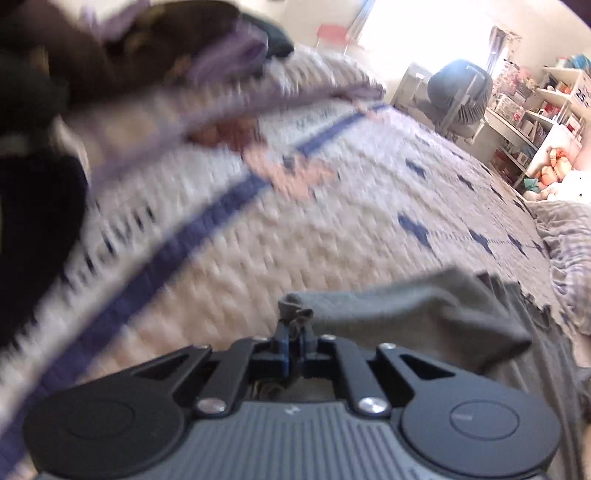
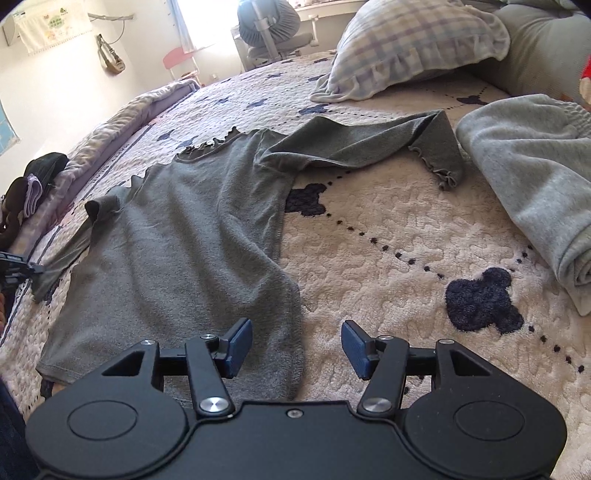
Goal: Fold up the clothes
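A grey long-sleeved top (image 2: 192,229) with frilled edges lies spread on the bed. One sleeve (image 2: 369,144) stretches to the right. My left gripper (image 1: 293,332) is shut on the cuff of the other sleeve (image 1: 406,310) and holds it just above the cover. The left gripper also shows at the left edge of the right wrist view (image 2: 22,271). My right gripper (image 2: 297,347) is open and empty, low over the top's near hem. The left wrist view is blurred.
The bed cover (image 2: 388,236) is cream with dark blue bear shapes. A folded light grey garment (image 2: 535,177) lies at the right. A plaid pillow (image 2: 417,48) lies at the back. Dark and purple clothes (image 2: 33,184) are piled at the left edge. An office chair (image 2: 273,29) stands beyond the bed.
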Available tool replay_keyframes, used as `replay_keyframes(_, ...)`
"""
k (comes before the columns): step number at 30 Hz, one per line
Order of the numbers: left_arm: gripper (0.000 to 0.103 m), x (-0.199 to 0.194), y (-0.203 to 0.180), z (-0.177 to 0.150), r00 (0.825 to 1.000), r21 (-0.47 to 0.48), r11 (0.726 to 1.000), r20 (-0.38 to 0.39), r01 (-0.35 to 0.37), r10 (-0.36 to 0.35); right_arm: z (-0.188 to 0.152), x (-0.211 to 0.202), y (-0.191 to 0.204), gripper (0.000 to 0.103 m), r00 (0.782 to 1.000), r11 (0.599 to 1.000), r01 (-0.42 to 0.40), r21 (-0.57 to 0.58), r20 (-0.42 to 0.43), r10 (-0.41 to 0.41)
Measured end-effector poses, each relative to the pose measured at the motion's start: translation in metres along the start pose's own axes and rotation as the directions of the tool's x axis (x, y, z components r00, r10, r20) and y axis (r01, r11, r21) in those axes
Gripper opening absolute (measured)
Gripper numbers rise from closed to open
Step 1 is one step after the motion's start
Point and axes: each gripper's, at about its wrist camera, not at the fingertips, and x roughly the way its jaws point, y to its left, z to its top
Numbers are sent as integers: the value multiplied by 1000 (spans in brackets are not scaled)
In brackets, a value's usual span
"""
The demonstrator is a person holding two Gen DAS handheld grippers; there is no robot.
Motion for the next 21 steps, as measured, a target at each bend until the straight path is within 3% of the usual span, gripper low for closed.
replay_keyframes(4, 4, -26, 12, 48, 988, 79, 992, 131, -98, 87, 1, 2, -3, 52, 1000, 1000, 1, 24, 8, -1)
replay_keyframes(6, 4, -29, 16, 64, 981, 118, 984, 159, -131, 111, 2, 4, 0, 52, 1000, 1000, -4, 28, 8, 4)
replay_keyframes(14, 4, 20, 5, 61, 984, 236, 957, 91, -170, 152, 10, 6, 13, 52, 1000, 1000, -16, -20, 16, 16)
replay_keyframes(17, 5, 37, 5, 59, 982, 224, 957, 60, -187, 178, 15, 7, 14, 52, 1000, 999, -14, -40, 18, 14)
replay_keyframes(19, 15, 39, 11, 57, 985, 182, 968, 29, -175, 173, 20, 8, 13, 52, 1000, 998, 0, -63, 25, 2)
replay_keyframes(21, 60, 36, 17, 51, 986, 134, 977, 6, -164, 165, 26, 8, 11, 54, 999, 996, 14, -84, 34, -11)
